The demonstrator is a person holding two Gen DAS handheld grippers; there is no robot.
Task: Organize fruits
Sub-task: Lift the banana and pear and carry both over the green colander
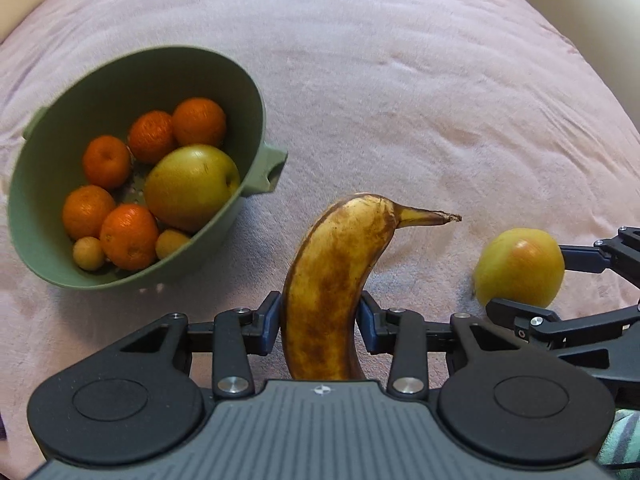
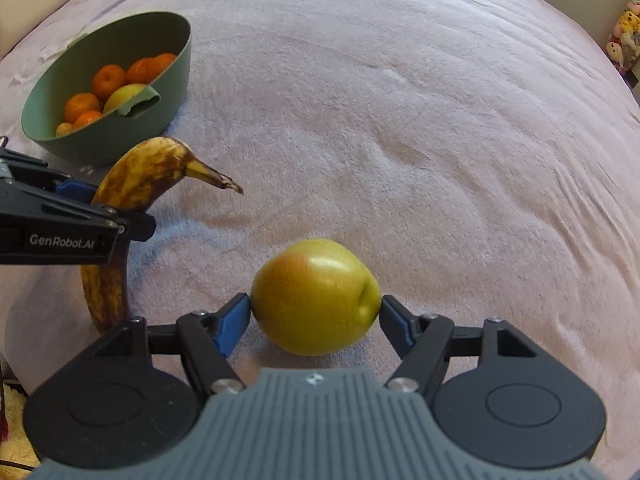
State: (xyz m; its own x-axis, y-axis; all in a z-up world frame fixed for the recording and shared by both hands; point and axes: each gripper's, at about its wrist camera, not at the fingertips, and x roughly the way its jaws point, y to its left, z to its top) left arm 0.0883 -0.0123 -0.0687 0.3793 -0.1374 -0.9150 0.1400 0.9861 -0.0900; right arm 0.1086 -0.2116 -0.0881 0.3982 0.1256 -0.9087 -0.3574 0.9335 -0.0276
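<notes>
1. Surface: wrinkled pale pink fleece blanket, fills most of both views. Cream wall strip at upper left of both; row of plush toys at right edge of right wrist view, too small to read.
2. Left gripper: blue pads clamped on the brown-spotted yellow banana, lower centre of left view, stem pointing right.
3. Right gripper: pads pressed on both sides of a yellow-green apple with a reddish blush, lower centre of right view.
4. Sage green plastic bowl with side handles, left of frame, sits on the blanket. Holds five oranges, a second greenish apple and two small round yellowish fruits; type unclear.
5. Hidden: banana's lower end is behind the left gripper body; bowl contents partly blocked by rim in right view. Striped fabric at lower right corner of left view is cut off.
</notes>
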